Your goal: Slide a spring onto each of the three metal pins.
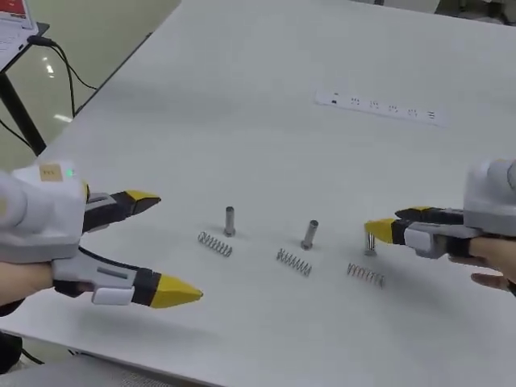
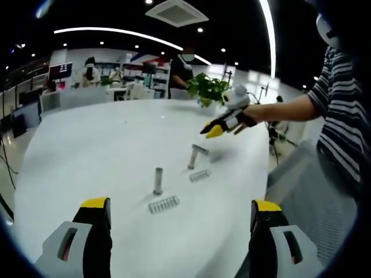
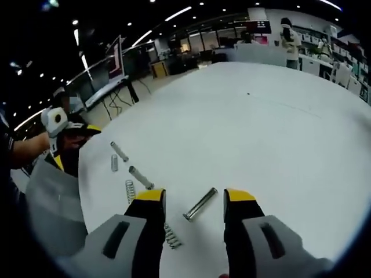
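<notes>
Three pins stand on the white worktop [image 1: 266, 72], the left pin [image 1: 230, 221], middle pin [image 1: 310, 234] and right pin [image 1: 370, 242], each with a spring lying just beside it (left spring [image 1: 214, 243], middle spring [image 1: 293, 262], right spring [image 1: 365, 276]), the left hand-held gripper [image 1: 173, 246] jaws wide apart, the right hand-held gripper [image 1: 375, 231] parted around the right pin.

Light: bright, even; ceiling strips [image 2: 116, 30] at 12 o'clock, left gripper view.
Shadows: faint, soft on table [image 1: 266, 121].
Glare: floor [image 1: 56, 72], 10 o'clock, head view.
Edges: fisheye-bent in gripper views.
</notes>
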A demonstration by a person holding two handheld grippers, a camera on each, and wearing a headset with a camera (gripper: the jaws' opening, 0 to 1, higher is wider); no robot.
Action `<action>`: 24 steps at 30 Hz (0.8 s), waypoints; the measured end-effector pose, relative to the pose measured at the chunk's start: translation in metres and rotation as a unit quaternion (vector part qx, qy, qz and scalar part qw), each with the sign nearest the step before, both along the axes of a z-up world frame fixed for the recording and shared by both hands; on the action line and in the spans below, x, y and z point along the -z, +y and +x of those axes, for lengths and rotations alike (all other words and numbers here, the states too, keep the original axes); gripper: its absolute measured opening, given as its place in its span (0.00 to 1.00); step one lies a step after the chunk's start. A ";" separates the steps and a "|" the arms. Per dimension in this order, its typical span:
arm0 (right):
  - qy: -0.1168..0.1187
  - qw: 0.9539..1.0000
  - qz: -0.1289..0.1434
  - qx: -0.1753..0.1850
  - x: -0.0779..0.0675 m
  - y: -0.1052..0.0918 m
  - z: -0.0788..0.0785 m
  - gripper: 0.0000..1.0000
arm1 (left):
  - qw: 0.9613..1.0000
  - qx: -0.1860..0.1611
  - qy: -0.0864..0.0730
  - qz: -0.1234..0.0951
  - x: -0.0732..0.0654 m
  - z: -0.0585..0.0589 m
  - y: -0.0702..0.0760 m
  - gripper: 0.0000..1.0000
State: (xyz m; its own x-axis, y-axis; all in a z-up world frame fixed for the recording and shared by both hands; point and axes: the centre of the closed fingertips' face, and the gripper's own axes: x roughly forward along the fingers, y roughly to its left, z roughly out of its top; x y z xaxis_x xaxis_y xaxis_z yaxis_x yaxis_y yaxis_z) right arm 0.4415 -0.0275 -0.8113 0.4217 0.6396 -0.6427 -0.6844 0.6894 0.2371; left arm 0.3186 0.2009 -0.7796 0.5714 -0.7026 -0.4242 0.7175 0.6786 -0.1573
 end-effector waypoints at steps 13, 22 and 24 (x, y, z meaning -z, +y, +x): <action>0.069 0.996 -0.029 0.057 0.028 0.003 0.012 0.19 | 1.000 -0.003 0.004 -0.005 0.002 0.000 0.001 0.97; 0.090 0.990 -0.059 0.087 0.038 -0.001 0.018 0.13 | 1.000 -0.009 0.004 -0.004 0.003 0.000 0.005 0.97; 0.094 0.990 -0.062 0.087 0.039 0.000 0.016 0.09 | 1.000 -0.012 0.004 -0.005 0.003 0.001 0.006 0.97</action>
State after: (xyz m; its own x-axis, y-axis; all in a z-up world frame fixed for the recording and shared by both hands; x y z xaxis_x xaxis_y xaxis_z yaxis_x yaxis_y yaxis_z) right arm 0.4577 -0.0277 -0.8503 0.3837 0.4787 -0.7897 -0.5053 0.8246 0.2543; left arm 0.3191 0.2067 -0.7824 0.5838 -0.6932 -0.4226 0.7003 0.6934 -0.1697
